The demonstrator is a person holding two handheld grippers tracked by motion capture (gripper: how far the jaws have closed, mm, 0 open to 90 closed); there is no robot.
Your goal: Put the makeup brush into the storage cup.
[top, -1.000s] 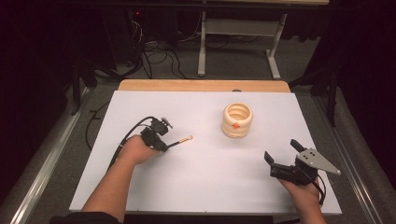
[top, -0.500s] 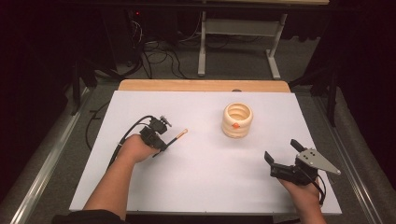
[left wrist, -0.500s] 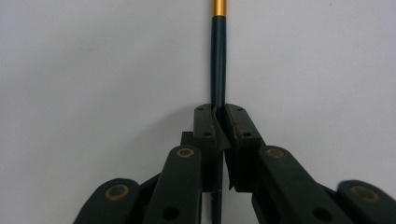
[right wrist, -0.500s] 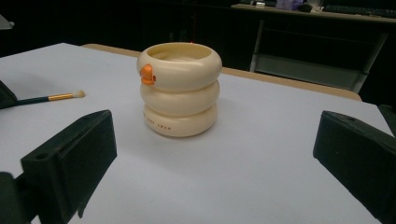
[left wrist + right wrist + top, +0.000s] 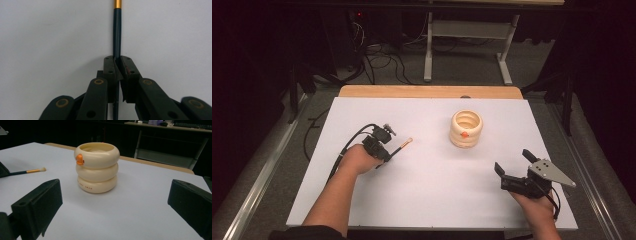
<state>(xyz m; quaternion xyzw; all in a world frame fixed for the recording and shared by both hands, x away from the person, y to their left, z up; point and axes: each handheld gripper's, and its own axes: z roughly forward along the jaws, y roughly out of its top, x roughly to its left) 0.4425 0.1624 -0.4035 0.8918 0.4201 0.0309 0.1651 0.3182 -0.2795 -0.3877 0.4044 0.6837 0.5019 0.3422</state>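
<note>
Left tool (image 5: 117, 72): jaws pinched tight on the dark handle of a small makeup brush (image 5: 117, 37), gripped well back from its gold ferrule; in the high view the left tool (image 5: 384, 150) sits over the left-middle of the worktop with the brush (image 5: 403, 145) pointing forward and to the right, towards the holder

What has just changed: a second ago the brush lay flatter and aimed more plainly rightward; now its tip is angled further away from the person, and the hand has crept a little forward. To my eye the brush is being carried off towards the holder rather than merely held

What that means: I would judge the pick-up done and the carry begun; the drop into the holder is not yet made, and brush and holder are well apart

Brush holder (image 5: 466, 128): cream, shaped like three stacked rings, open at the top, with a small orange knob on its upper ring; it stands upright right of centre (image 5: 97, 167)

Right tool (image 5: 513, 177): jaws spread wide, holding nothing, hovering near the right front corner; its place has not shifted over the last second

Worktop (image 5: 437, 200): plain white sheet, a strip of pale wood along the far edge

Room: dark, grey carpet, a tangle of cables and white desk legs beyond the worktop
</note>
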